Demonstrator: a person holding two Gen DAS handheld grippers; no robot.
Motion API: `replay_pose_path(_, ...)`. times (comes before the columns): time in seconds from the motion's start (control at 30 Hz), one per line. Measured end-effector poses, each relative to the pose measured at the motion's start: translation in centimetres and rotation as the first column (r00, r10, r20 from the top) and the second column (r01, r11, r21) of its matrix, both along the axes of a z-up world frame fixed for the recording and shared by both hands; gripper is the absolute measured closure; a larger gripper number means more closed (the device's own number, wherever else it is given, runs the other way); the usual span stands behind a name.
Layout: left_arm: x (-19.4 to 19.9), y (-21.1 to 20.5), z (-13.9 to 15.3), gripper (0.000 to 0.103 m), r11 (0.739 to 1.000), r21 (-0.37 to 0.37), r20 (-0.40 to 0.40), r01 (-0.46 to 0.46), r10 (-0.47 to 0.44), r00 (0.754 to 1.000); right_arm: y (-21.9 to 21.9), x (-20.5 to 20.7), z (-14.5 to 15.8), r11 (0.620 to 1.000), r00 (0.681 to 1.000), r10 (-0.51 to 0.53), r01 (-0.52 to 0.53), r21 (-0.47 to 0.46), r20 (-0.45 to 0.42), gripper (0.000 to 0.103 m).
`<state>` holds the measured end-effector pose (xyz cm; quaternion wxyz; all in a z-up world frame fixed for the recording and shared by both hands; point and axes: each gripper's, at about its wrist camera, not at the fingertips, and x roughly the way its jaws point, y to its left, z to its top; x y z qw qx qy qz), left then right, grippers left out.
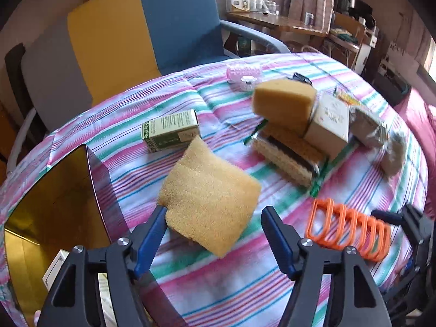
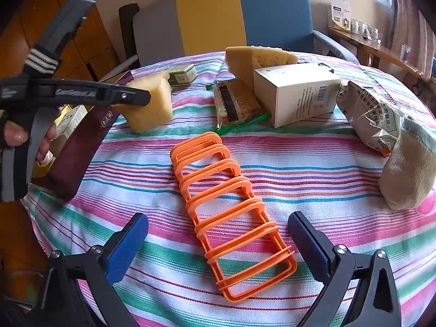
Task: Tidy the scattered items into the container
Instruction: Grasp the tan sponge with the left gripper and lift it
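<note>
A flat yellow sponge (image 1: 209,199) lies tilted between the tips of my left gripper (image 1: 214,209). The left pad touches its corner and striped cloth shows between it and the right pad, so the jaws stand open. To its left stands the dark red box (image 1: 54,204) with a gold inside, holding small white cartons. In the right wrist view the same sponge (image 2: 152,109) sits beside that box (image 2: 81,141). My right gripper (image 2: 218,218) is wide open over an orange plastic rack (image 2: 231,212), one pad on each side, neither touching it.
On the round striped table (image 2: 313,163) lie a green carton (image 1: 171,130), a thick sponge (image 1: 283,100), a white carton (image 2: 297,92), a cracker packet (image 2: 234,103), a foil bag (image 2: 370,114) and a pale sock (image 2: 408,169). A blue and yellow chair (image 1: 141,27) stands behind.
</note>
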<state>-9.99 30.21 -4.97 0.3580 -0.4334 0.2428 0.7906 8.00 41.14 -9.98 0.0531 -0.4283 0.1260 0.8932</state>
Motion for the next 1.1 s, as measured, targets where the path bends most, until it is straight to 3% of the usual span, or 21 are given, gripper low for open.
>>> replay_pose_path(0.2, 3.2, -2.0, 0.9, 0.043, 0.995, 0.098, 0.074, 0.017, -0.024, 0.997, -0.1, 0.2, 0.0, 1.000, 1.000, -0.008, 0.008, -0.002, 0.007, 0.000)
replay_pose_path(0.3, 6.0, -2.3, 0.2, 0.052, 0.991, 0.118, 0.139, 0.057, -0.073, 0.988, -0.2, 0.5, 0.0, 1.000, 1.000, -0.008, 0.008, 0.003, 0.011, 0.000)
replay_pose_path(0.43, 9.7, -3.3, -0.6, 0.053, 0.985, 0.150, 0.192, 0.085, -0.113, 0.975, -0.4, 0.7, -0.1, 1.000, 1.000, -0.013, 0.013, 0.015, 0.014, 0.000)
replay_pose_path(0.57, 11.2, -4.8, 0.6, 0.052, 0.982, 0.176, 0.170, 0.069, -0.100, 0.980, -0.4, 1.1, -0.1, 1.000, 1.000, -0.014, 0.013, 0.018, 0.014, 0.000)
replay_pose_path(0.67, 10.6, -5.4, 2.3, 0.046, 0.981, 0.190, 0.113, 0.049, -0.072, 0.991, -0.5, 1.3, -0.1, 1.000, 1.000, -0.013, 0.013, 0.022, 0.013, 0.000)
replay_pose_path(0.73, 9.9, -5.0, 3.0, 0.039, 0.983, 0.172, 0.066, 0.057, -0.069, 0.995, -0.6, 1.3, -0.1, 0.999, 1.000, -0.016, 0.015, 0.030, 0.015, 0.000)
replay_pose_path(0.83, 8.7, -4.2, 3.2, 0.038, 0.989, 0.124, 0.011, 0.075, -0.077, 0.997, -0.6, 1.4, -0.1, 0.999, 1.000, -0.016, 0.016, 0.035, 0.013, 0.000)
replay_pose_path(1.1, 4.6, -3.5, 2.9, 0.038, 0.994, 0.069, 0.020, 0.081, -0.082, 0.996, -0.6, 1.5, -0.1, 0.999, 1.000, -0.006, 0.006, 0.035, 0.011, 0.000)
